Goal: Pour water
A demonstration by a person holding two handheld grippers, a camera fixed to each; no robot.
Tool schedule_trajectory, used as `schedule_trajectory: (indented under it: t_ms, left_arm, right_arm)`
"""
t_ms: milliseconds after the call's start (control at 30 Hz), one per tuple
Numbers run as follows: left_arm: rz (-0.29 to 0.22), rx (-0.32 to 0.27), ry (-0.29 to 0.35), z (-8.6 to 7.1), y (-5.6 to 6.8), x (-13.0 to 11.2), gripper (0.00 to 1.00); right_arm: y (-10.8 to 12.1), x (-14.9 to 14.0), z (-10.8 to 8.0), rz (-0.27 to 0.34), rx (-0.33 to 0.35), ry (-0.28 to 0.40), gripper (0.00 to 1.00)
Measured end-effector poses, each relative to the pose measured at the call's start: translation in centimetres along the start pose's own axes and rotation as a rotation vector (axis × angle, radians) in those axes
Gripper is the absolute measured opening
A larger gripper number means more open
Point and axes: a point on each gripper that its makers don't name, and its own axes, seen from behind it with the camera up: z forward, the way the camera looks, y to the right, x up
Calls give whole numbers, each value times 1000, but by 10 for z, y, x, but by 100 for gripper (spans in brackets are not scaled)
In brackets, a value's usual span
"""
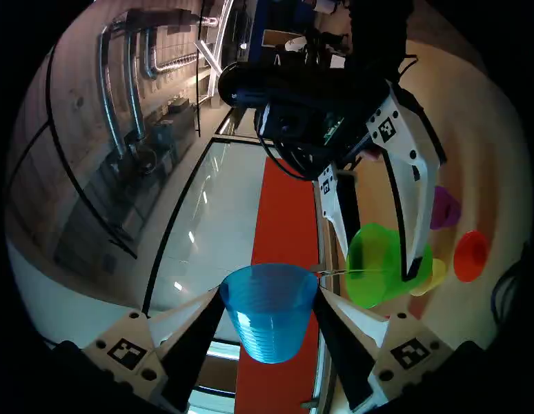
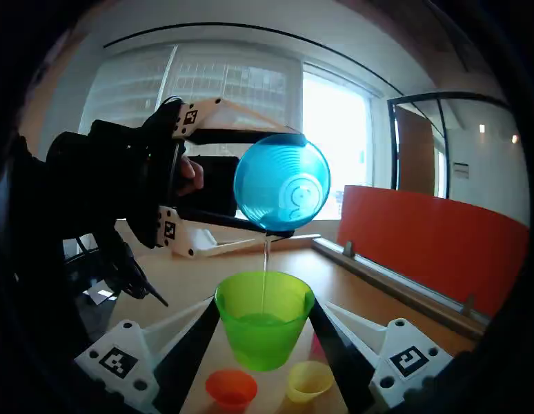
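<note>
While water (image 2: 265, 265) runs in thin stream from blue cup (image 2: 281, 181) into green cup (image 2: 263, 331), I judge pour mid-way. My left gripper (image 1: 269, 298): jaws pinching blue cup by sides, cup tipped mouth-down above green one. My right gripper (image 2: 263, 310): jaws pinching green cup upright over desk (image 2: 198, 276), inboard of edge bearing red partition (image 2: 432, 241). Green cup partly filled; blue cup's remainder cannot tell. Left to do: finish pour, level blue cup.

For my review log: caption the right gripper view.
Left gripper tips the blue cup, water streaming into the green cup in the right gripper.
</note>
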Motion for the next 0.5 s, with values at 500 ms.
schedule_trajectory:
  t_ms: [500]
  left_arm:
    - [18,-1,-2,2,0,0,87]
  right_arm:
    - [-2,0,1,-2,5,1,92]
